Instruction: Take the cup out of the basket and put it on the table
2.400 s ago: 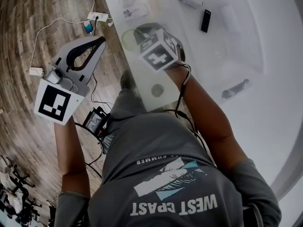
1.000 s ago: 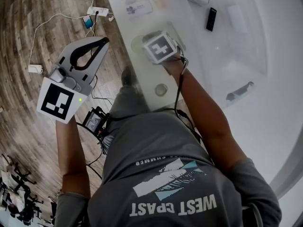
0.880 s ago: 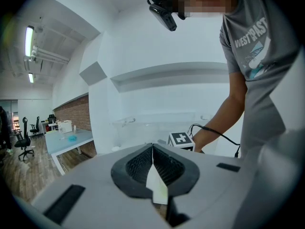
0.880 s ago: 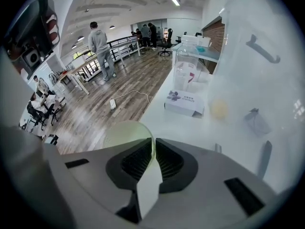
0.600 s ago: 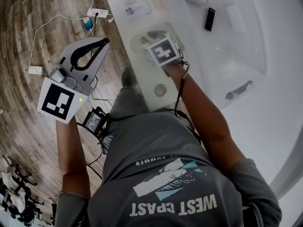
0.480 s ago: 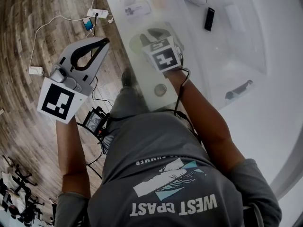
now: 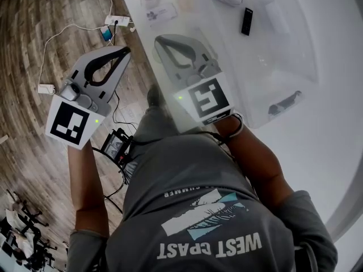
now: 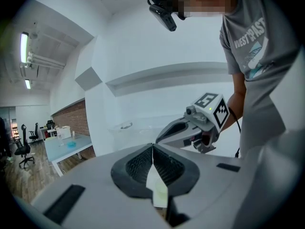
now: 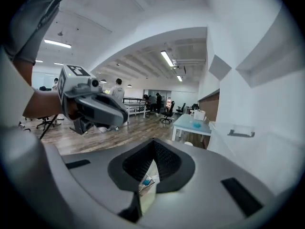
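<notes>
**Grey tools both closed and empty, cup not made out**

Grey and side by side, the two tools point away from the person. The left tool (image 7: 123,50) hangs over the wooden floor (image 7: 34,33), just off the near edge of the white surface (image 7: 317,146). The right tool (image 7: 160,38) is over that edge of the surface.

In the left gripper view, the left tool (image 8: 152,148) has its ribbed black pads pressed together in a single seam, with nothing between them. The right tool (image 8: 188,128) shows ahead and to the right. The right gripper view shows the same closed seam on the right tool (image 9: 153,142), also empty, with the left tool (image 9: 97,109) off to its left. A small green light glows beside the square marker on each.

A see-through basket (image 7: 283,67) with a dark handle sits on the surface to the right of the right tool, apart from it. A small black slab (image 7: 246,21) lies beyond it. The cup cannot be picked out in any view. A white power strip (image 7: 116,20) with trailing cables lies on the floor.
</notes>
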{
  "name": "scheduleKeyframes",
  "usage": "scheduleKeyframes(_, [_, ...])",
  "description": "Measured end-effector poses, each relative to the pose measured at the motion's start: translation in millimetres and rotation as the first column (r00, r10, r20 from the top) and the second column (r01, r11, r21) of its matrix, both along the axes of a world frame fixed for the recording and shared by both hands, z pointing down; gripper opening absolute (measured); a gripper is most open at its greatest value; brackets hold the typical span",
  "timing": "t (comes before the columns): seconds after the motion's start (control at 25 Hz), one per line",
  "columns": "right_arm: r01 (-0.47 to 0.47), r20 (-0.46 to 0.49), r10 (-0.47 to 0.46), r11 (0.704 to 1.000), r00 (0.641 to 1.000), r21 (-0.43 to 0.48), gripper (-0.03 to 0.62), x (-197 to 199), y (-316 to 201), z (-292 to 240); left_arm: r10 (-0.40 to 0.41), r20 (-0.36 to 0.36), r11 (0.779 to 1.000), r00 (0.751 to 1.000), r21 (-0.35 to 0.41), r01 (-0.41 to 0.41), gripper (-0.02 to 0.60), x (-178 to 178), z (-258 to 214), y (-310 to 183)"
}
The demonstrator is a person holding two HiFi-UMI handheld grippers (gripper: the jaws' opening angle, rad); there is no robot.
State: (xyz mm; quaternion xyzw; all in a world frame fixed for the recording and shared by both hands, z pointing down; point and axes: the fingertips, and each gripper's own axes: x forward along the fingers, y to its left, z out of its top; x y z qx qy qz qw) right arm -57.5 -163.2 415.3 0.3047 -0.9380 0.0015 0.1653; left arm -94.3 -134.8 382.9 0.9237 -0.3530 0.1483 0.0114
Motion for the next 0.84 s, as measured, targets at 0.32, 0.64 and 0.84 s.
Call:
scheduleKeyframes(0.32, [-0.001,0.078,-0.006,0.996,0.997,0.087,0.012,12,19,-61,0.025,0.015,0.999,1.000,0.019,-0.026,0.011,10,-14,8])
scheduleKeyframes(0.64, [-0.023,0.103,0.012,0.994,0.995,0.103,0.011,29,35,-80,0.052,0.043,0.998,0.998,0.046,-0.054,0.011,24,-33,18])
scheduleKeyframes(0.84, [-0.023,0.102,0.013,0.995,0.995,0.093,0.012,47,49,-85,0.072,0.052,0.996,0.996,0.042,-0.074,0.011,42,-39,31])
